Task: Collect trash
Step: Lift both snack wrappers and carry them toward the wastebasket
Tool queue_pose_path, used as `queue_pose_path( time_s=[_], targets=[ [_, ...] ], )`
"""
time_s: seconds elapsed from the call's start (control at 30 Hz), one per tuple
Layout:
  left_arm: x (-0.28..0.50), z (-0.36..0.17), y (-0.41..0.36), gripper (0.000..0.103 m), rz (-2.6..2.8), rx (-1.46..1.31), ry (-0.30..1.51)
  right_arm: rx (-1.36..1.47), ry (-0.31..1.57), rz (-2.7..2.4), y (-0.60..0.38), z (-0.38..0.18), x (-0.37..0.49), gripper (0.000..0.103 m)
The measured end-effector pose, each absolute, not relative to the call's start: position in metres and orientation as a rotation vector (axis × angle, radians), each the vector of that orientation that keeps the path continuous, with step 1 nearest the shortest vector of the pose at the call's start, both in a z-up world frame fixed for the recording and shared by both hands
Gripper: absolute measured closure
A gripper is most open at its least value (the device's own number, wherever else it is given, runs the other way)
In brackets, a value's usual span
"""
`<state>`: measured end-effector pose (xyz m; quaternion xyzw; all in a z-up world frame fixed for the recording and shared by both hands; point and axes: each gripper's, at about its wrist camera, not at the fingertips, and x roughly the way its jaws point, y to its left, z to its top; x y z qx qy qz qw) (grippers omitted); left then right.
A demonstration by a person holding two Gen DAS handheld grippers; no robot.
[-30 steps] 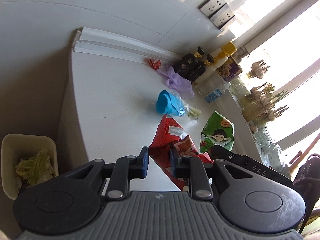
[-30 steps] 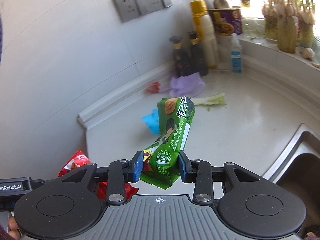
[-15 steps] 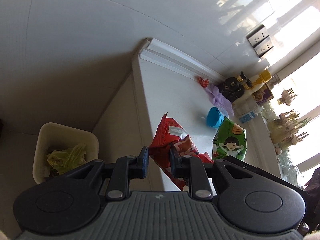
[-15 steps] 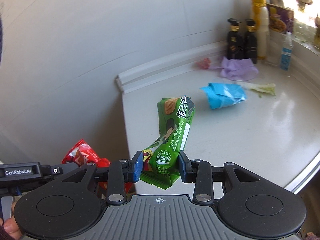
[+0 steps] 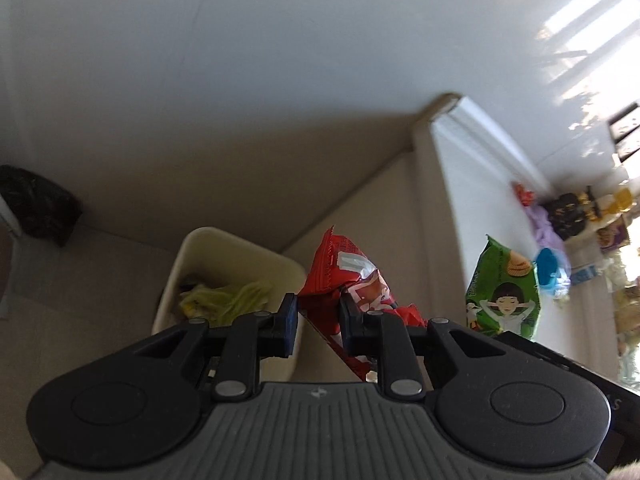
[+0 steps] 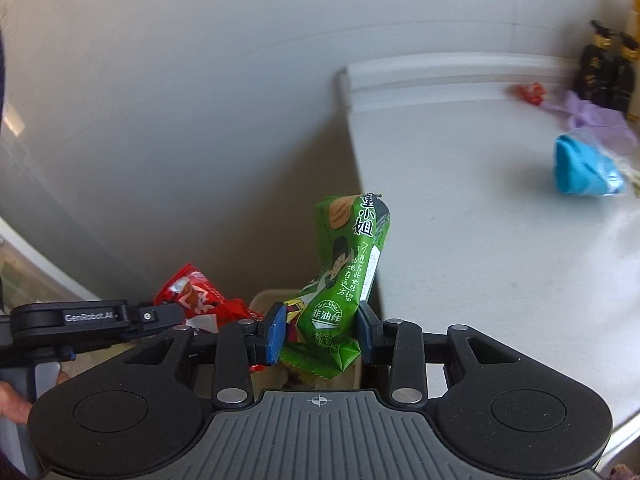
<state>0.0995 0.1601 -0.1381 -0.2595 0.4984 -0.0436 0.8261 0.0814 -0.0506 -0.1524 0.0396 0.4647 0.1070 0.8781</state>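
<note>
A: What is held by the left gripper [image 5: 318,322]?

B: A red wrapper [image 5: 348,276] is pinched between its pads, crumpled and standing up out of the jaws. A cream bin [image 5: 188,264] is seen below and just left of it on the floor, with yellow-green scraps [image 5: 224,298] lying inside.

A: And the right gripper [image 6: 320,332]?

B: A green snack bag [image 6: 346,264] is clamped between its blue pads, its top sticking up and leaning right. The bin's rim [image 6: 270,298] is partly seen beneath it, mostly hidden by the bag and the gripper.

A: Is the red wrapper seen from the right wrist too?

B: Yes, it is seen at the lower left, beside the left gripper's black body. Part of a hand [image 6: 12,402] is seen at the left edge.

A: What is left on the counter [image 6: 460,208]?

B: A blue bag [image 6: 580,168], a purple bag [image 6: 592,114] and a small red scrap [image 6: 530,92] are lying well apart from both grippers, near dark bottles [image 6: 608,72] at the wall.
</note>
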Motion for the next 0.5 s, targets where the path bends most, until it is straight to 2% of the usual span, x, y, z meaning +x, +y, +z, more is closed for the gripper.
queue_pose_path(
  time_s=[0.5],
  targets=[
    [0.118, -0.226, 0.175, 0.084, 0.044, -0.486, 1.193, -0.074, 1.156, 0.331, 0.008, -0.23, 0.127, 0.067]
  ],
)
